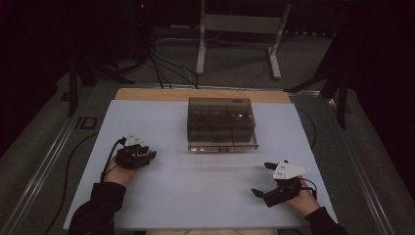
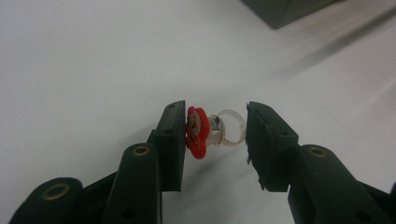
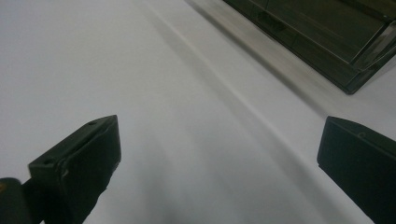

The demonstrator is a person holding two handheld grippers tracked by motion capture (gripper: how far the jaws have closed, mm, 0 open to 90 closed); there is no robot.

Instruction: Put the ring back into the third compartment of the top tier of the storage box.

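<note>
My left gripper point(image 1: 139, 155) rests at the left of the white board point(image 1: 195, 191), shut on a small toy ring point(image 2: 205, 130). The ring has a red flower-shaped top pressed against one pad and a clear plastic band touching the other pad. In the left gripper view the gripper point(image 2: 215, 126) holds it just above the white surface. At the board's right front, my right gripper point(image 1: 261, 178) lies open, and its jaws point(image 3: 219, 135) stand wide with nothing between them.
A smoky transparent box point(image 1: 222, 123) with several compartments sits at the back middle of the board; its corner shows in the left gripper view point(image 2: 285, 9) and its side in the right gripper view point(image 3: 327, 32). Cables and a metal stand lie beyond the table.
</note>
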